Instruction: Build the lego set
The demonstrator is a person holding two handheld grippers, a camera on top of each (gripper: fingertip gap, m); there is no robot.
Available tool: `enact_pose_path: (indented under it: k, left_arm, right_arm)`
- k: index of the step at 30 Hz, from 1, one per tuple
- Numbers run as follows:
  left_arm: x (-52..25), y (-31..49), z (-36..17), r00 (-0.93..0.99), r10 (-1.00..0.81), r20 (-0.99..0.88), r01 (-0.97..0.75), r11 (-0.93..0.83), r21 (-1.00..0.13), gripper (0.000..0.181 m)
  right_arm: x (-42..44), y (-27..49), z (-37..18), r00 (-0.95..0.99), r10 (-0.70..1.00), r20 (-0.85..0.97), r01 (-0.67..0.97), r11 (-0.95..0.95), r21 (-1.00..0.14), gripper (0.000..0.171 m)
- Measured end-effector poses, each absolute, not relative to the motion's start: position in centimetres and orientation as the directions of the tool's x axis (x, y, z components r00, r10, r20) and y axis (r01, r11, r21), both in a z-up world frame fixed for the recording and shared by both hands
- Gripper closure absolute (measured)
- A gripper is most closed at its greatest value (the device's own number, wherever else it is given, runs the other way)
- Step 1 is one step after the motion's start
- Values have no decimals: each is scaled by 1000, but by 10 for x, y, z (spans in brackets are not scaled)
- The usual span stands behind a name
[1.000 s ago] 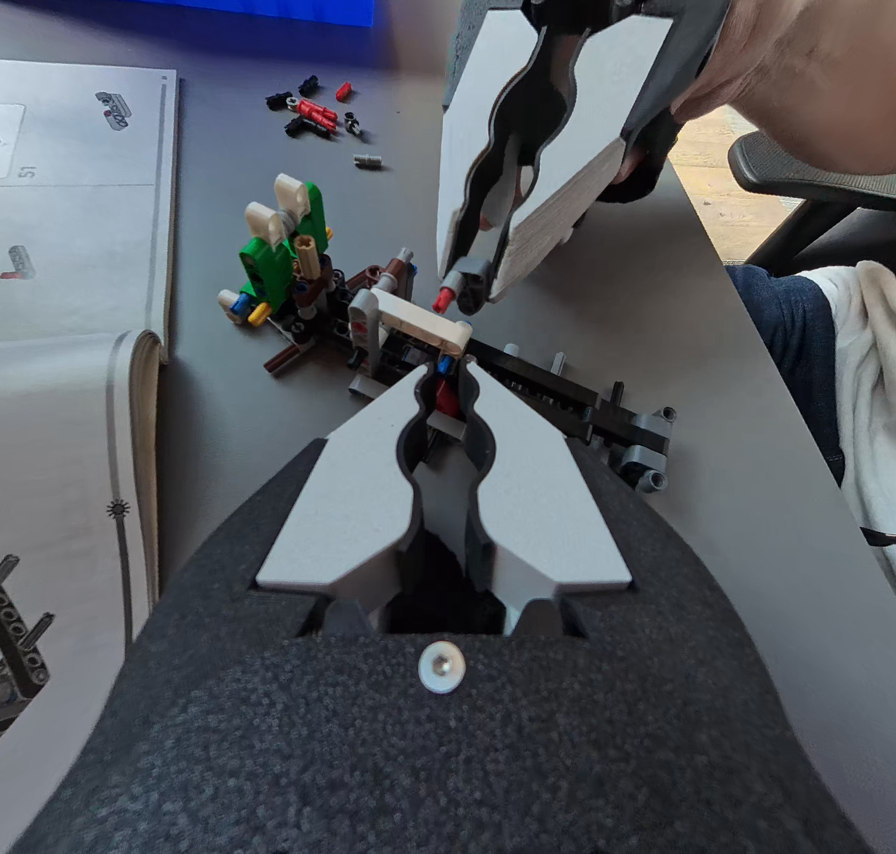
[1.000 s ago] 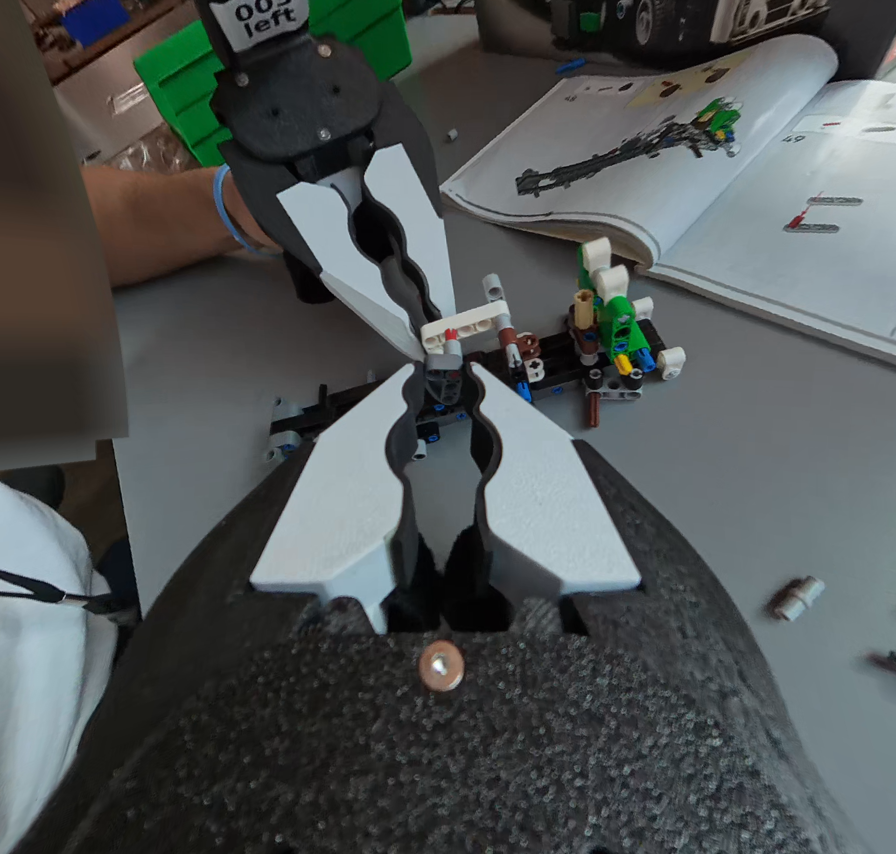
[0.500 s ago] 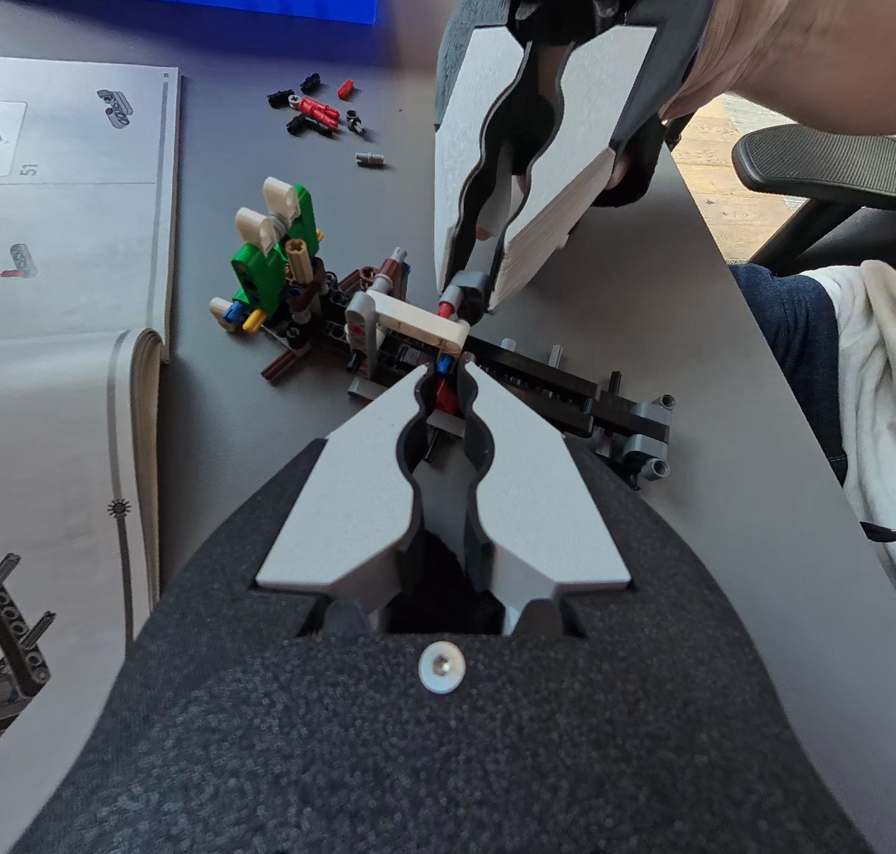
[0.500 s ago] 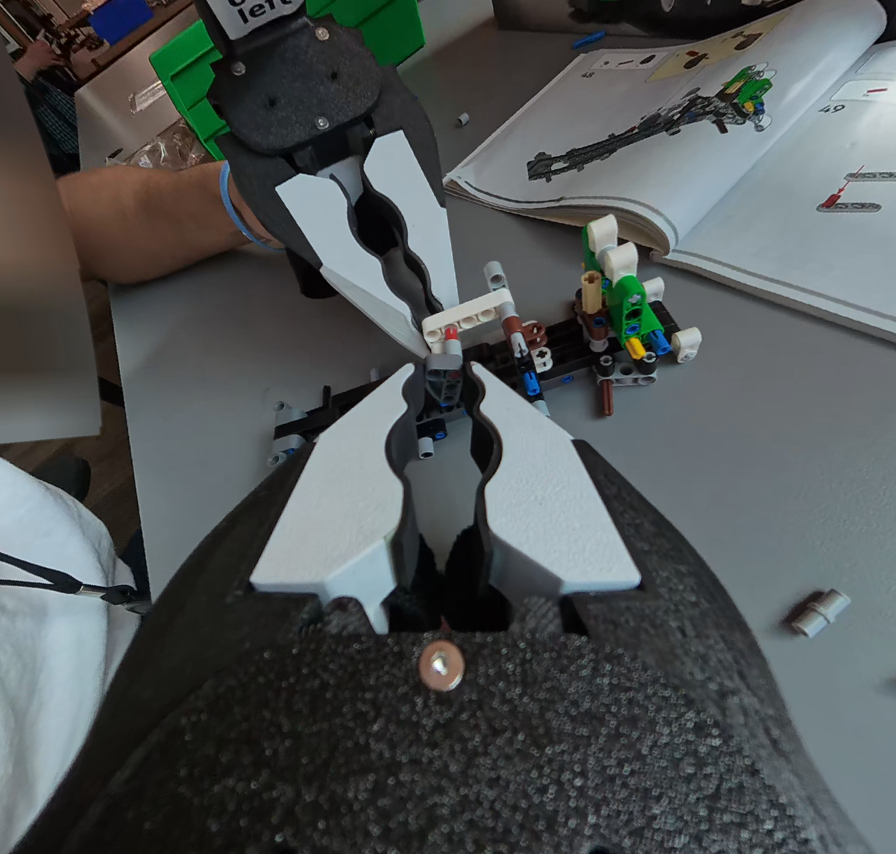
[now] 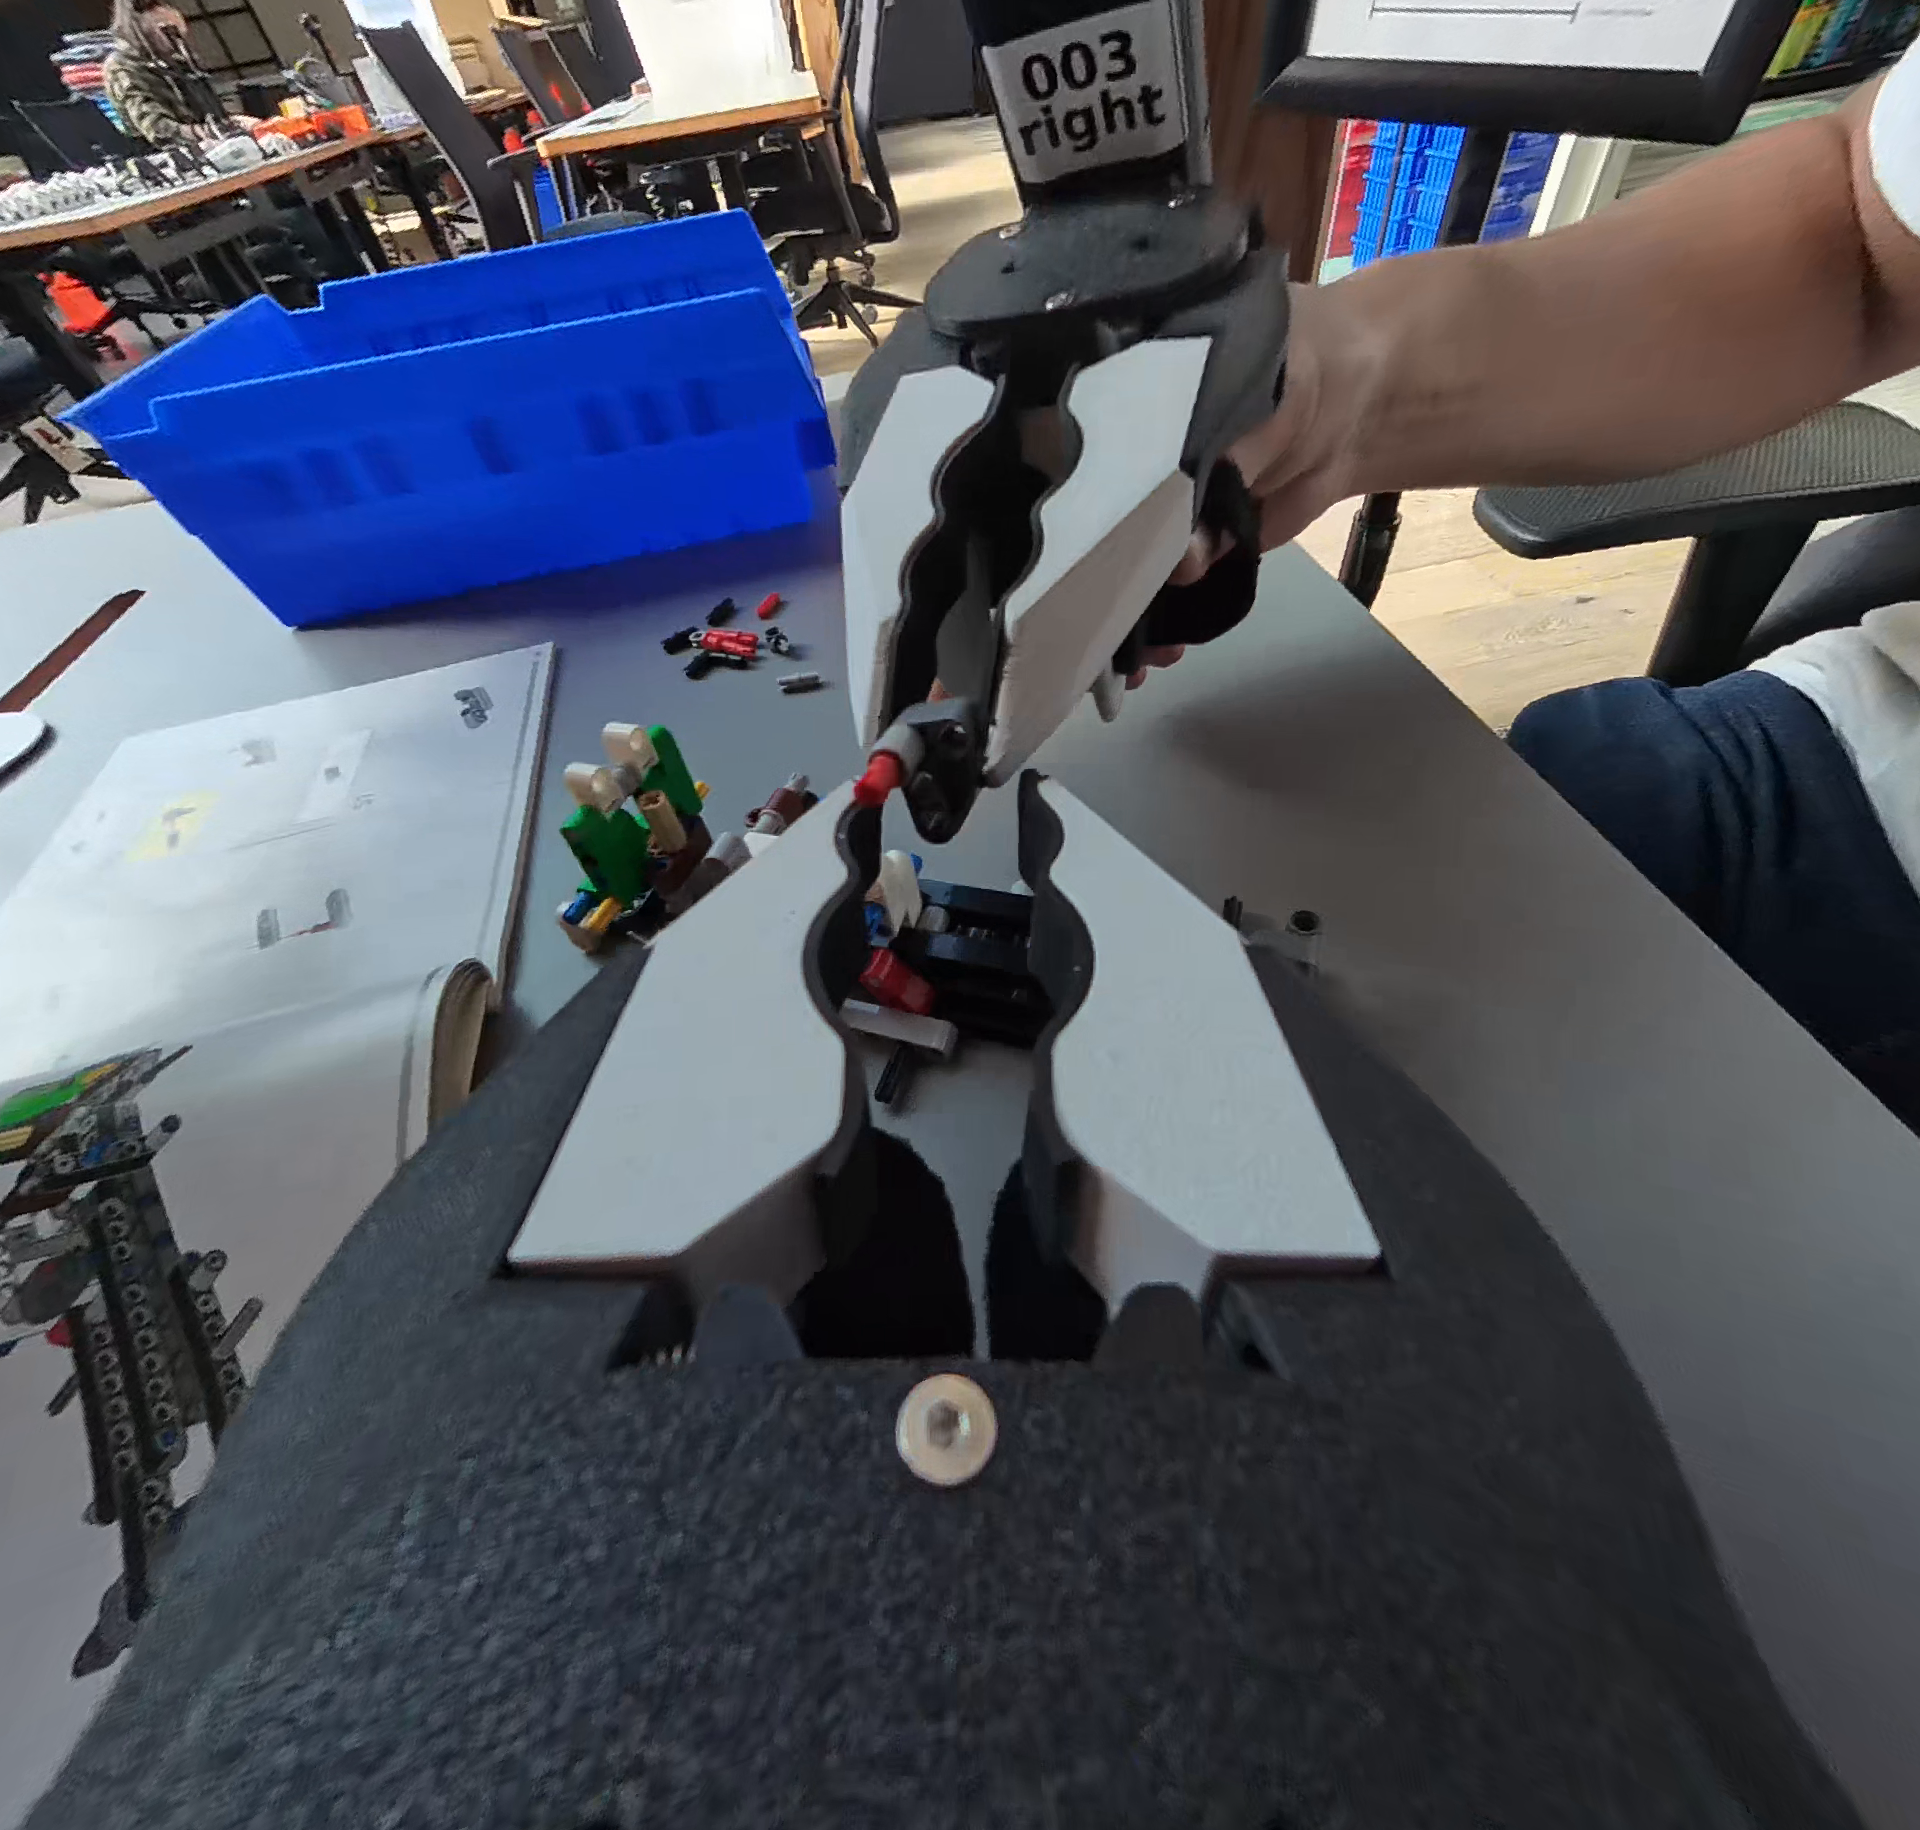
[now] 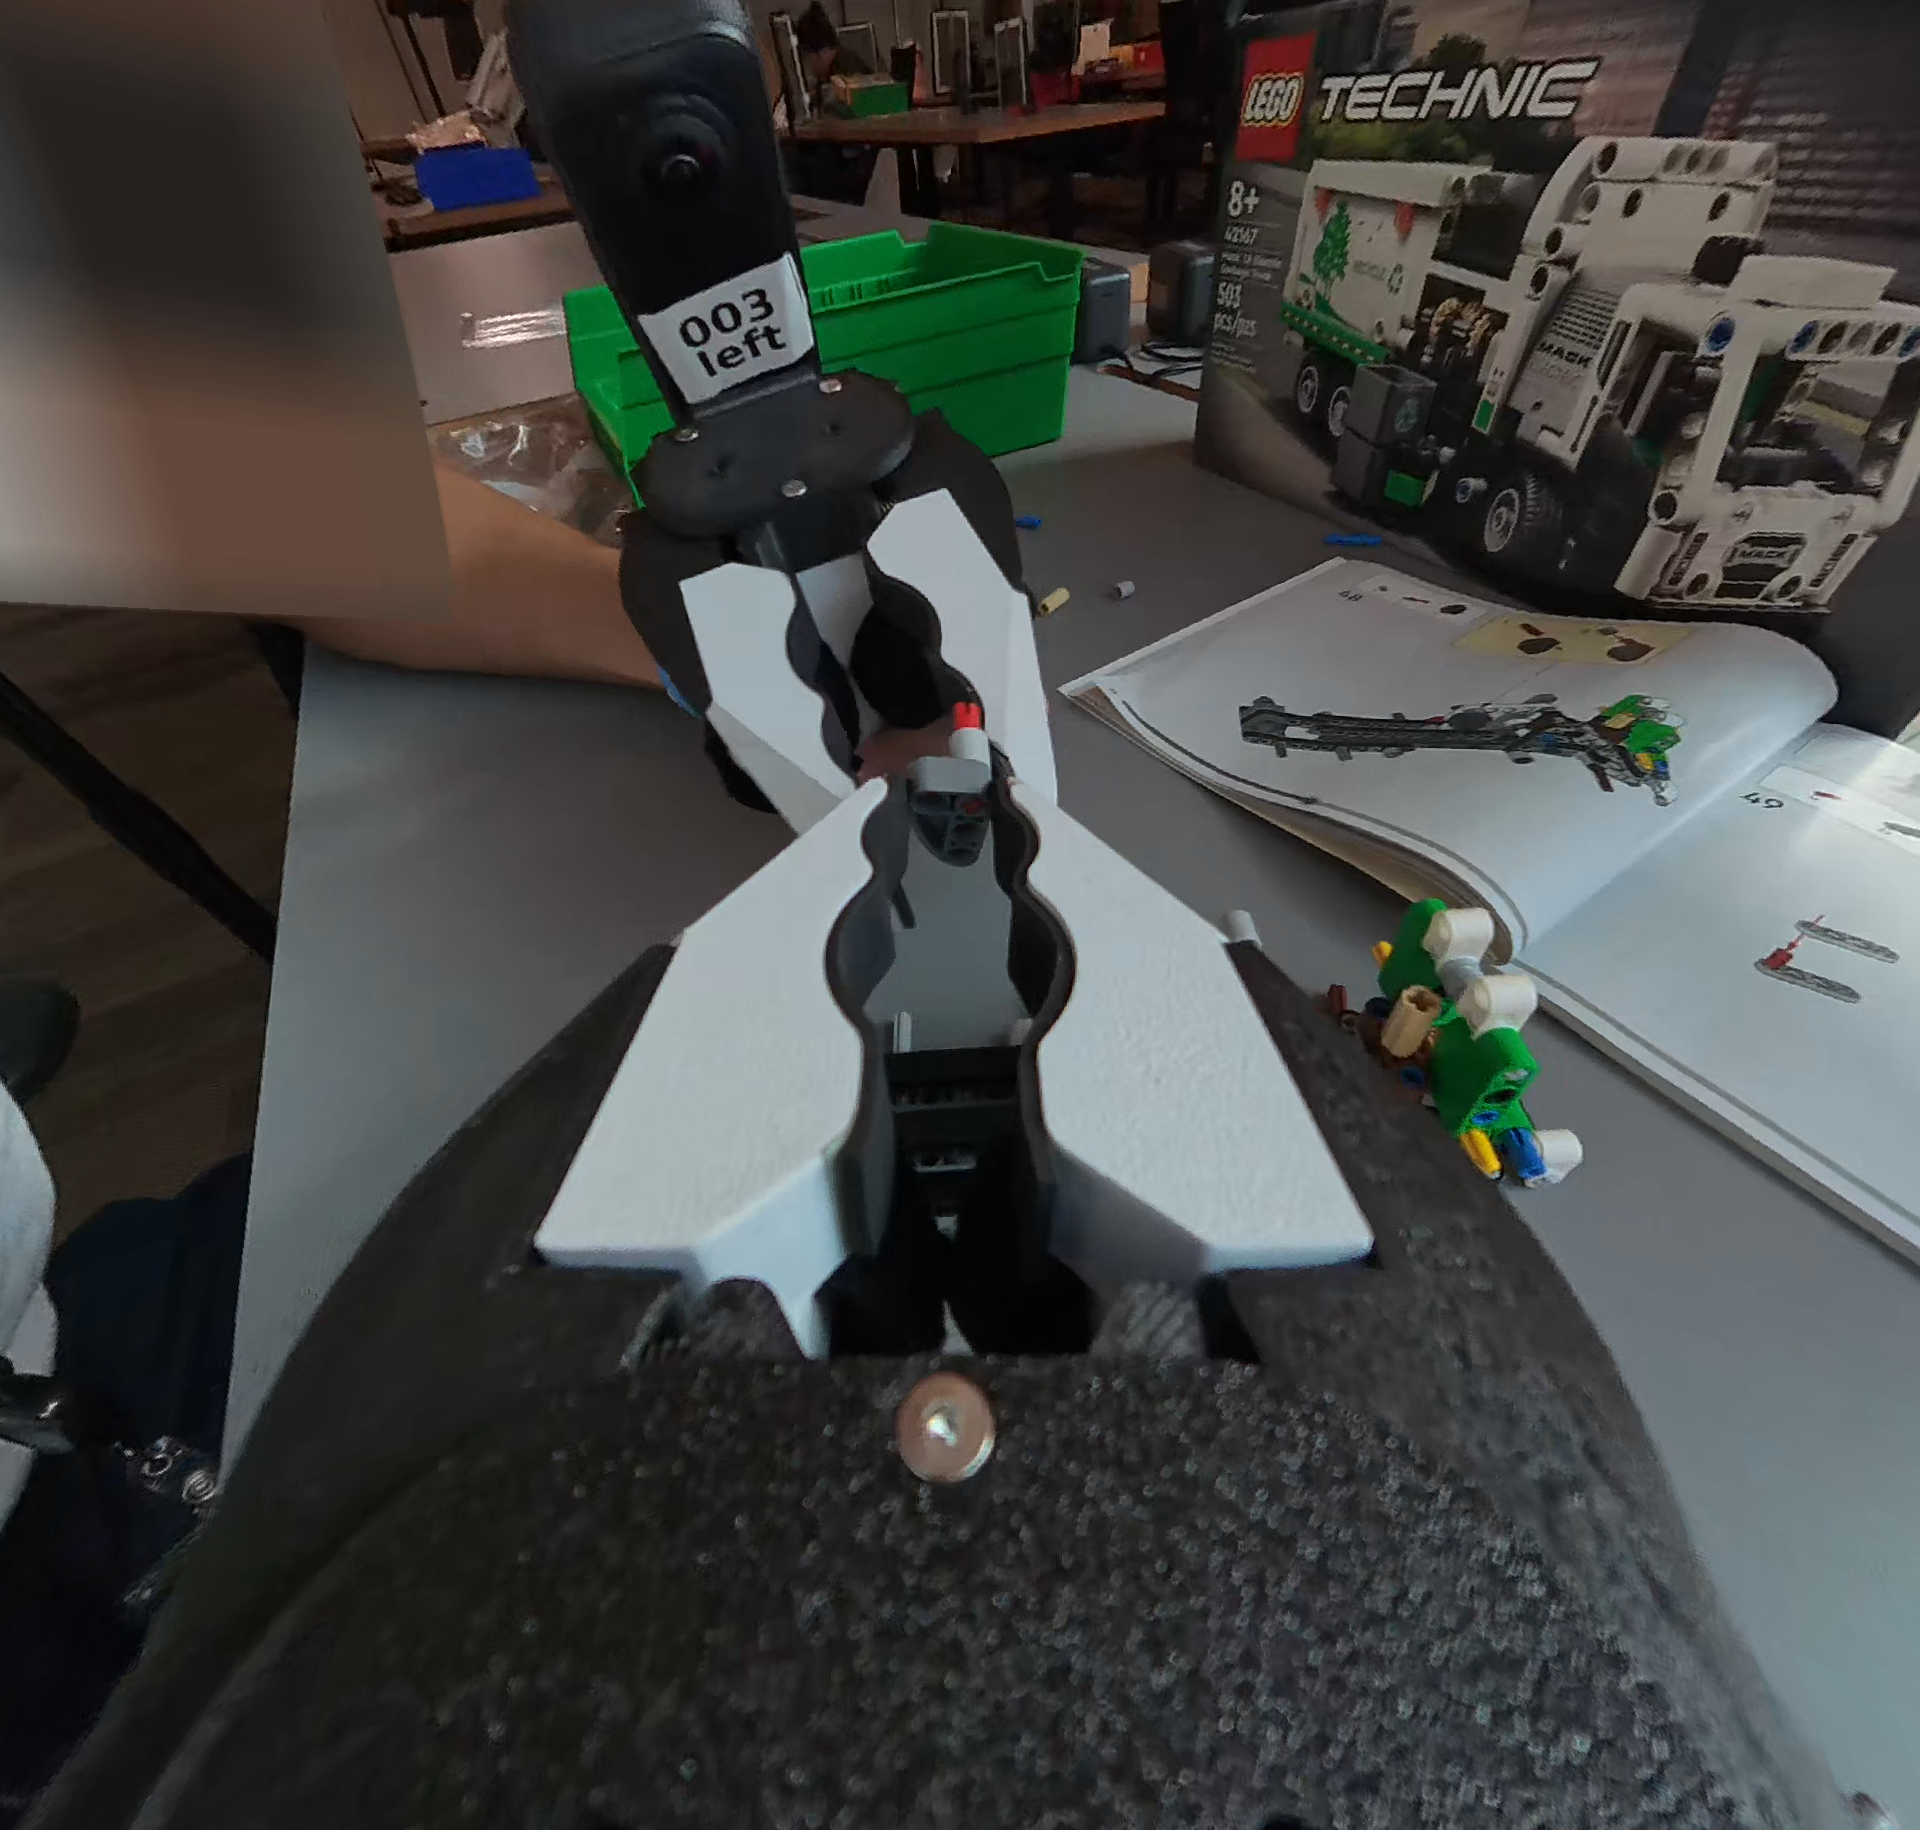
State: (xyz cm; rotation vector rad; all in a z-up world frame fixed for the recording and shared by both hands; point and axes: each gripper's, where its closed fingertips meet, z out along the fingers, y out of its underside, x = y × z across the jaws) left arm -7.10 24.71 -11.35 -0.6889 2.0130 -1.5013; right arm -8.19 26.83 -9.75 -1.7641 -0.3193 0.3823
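Observation:
The part-built model lies on the grey table, with a black beam frame (image 5: 977, 949) and a green block (image 5: 623, 835) at its left end. The green end also shows in the right wrist view (image 6: 1465, 1053). My left gripper (image 5: 935, 804) hovers above the frame with its jaws apart and nothing between them. My right gripper (image 6: 948, 793) is shut on a dark grey connector with a red pin (image 6: 951, 804) and holds it in the air. In the left wrist view that connector (image 5: 930, 762) hangs just beyond my left fingertips.
An open instruction booklet (image 5: 260, 845) lies left of the model, with a blue bin (image 5: 468, 440) behind it. Several small loose parts (image 5: 732, 642) lie near the bin. A green bin (image 6: 935, 336) and the set's box (image 6: 1558, 326) stand at the far side. A person's leg (image 5: 1714, 845) is at the right table edge. Left and right tips are no more than a few centimetres apart. The green block (image 5: 623, 835) is about 8 cm from my left fingertips. Seen from the right wrist view (image 6: 1408, 969) as well.
My left gripper has opened, let go of the model and lifted. My right gripper has carried the grey connector up and away from the white beam. Both views have tilted upward.

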Motion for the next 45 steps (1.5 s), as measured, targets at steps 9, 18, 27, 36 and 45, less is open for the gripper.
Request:
enact_pose_path:
  k: [9,18,27,36,45]
  left_arm:
    - [-69,245,-121,-727,-674,-132,-104,298,-949,172]
    - [-70,241,-136,-730,-638,-245,-77,433,-898,172]
    - [-71,239,-141,-740,-619,-264,-75,466,-882,172]
    - [-74,235,-144,-749,-600,-280,-67,489,-870,172]
    - [-74,235,-145,-755,-599,-267,-78,486,-870,172]
  right_arm:
    - [-81,259,-107,866,470,-170,38,-400,-916,148]
    - [-80,247,-118,795,595,-119,342,-602,-722,147]
    - [-83,247,-127,779,615,-117,423,-655,-626,157]
    - [-85,243,-128,778,617,-117,454,-681,-574,153]
    - [-81,242,-128,772,626,-110,472,-681,-560,149]
